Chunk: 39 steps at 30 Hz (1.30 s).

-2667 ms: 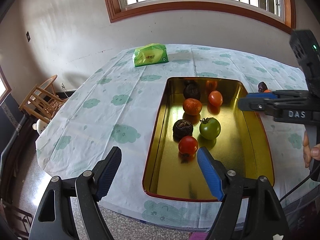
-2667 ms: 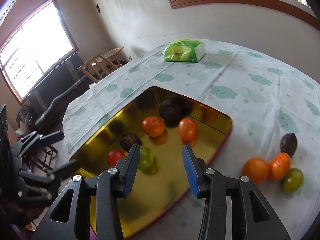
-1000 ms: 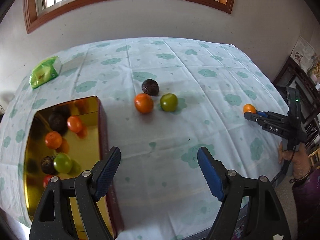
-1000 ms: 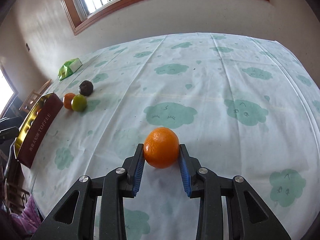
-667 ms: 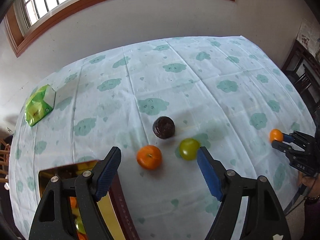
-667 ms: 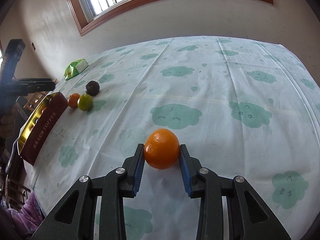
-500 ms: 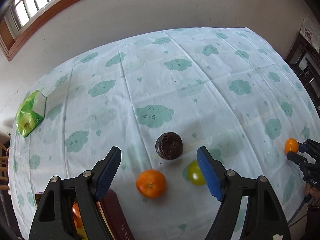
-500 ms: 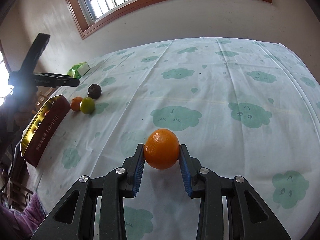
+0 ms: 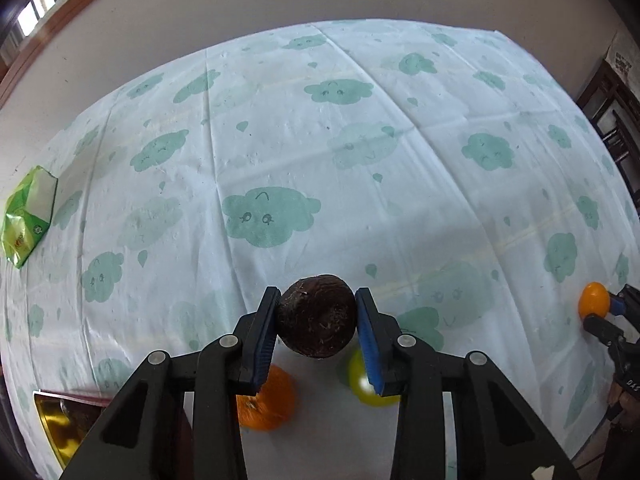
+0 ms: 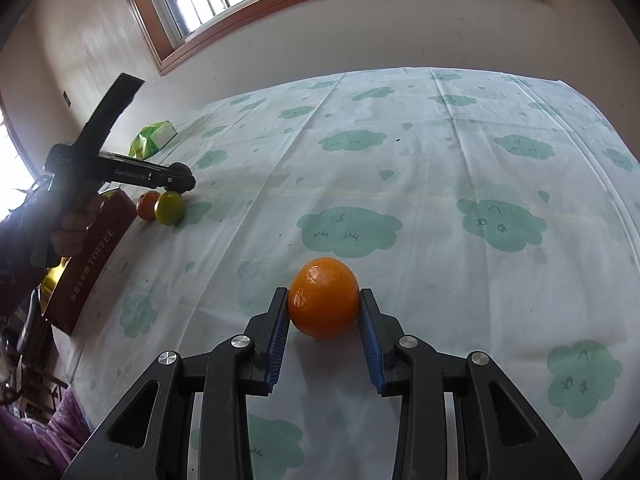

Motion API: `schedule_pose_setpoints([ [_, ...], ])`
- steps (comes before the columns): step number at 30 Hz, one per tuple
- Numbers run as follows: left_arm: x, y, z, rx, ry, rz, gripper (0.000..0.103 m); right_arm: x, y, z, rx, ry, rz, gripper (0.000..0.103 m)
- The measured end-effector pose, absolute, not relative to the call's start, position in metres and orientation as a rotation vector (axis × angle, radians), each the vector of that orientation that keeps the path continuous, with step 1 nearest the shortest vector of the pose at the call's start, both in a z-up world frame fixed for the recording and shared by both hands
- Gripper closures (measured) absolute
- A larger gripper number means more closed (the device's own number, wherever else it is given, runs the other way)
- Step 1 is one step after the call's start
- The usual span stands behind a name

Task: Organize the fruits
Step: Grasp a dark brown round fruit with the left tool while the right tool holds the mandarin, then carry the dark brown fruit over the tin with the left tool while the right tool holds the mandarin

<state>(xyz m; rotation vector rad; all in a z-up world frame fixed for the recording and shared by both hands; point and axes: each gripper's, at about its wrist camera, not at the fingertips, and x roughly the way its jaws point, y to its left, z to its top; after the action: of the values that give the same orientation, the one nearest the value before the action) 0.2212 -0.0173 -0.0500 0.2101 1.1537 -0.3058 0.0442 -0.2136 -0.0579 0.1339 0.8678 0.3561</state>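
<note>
The left claw point(image 9: 316, 322) has its blue pads clamped on a dark brown, rough-skinned round fruit point(image 9: 317, 316), above the desk's white cloth printed with green clouds point(image 9: 280, 152). Just beneath, on the near side, lie a round orange point(image 9: 266, 404) to the left and a yellow-green round fruit point(image 9: 366, 386) to the right. The right claw point(image 10: 324, 320) is closed on a second orange point(image 10: 323, 304) far to the right. A gold-lined red toffee tin point(image 10: 94, 256) sits at the desk's left edge, near a green packet point(image 9: 28, 216).
</note>
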Motion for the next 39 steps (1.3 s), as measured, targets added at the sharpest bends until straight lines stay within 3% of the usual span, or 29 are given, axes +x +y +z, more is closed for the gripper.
schedule_pose_setpoints([
  [8,0.147,-0.001,0.018,0.082,1.017,-0.284,0.069,0.046,-0.214,-0.058,0.127,0.871,0.343,0.068],
  [15,0.082,0.018,0.043,0.104,0.923,-0.228,0.069,0.045,-0.213,-0.058,0.113,0.872,0.335,0.068],
  [25,0.032,0.054,0.038,0.169,0.846,-0.129,0.069,0.044,-0.212,-0.057,0.099,0.873,0.327,0.068],
  [39,0.020,0.107,0.016,0.108,0.874,-0.034,0.069,0.044,-0.210,-0.057,0.074,0.875,0.315,0.068],
])
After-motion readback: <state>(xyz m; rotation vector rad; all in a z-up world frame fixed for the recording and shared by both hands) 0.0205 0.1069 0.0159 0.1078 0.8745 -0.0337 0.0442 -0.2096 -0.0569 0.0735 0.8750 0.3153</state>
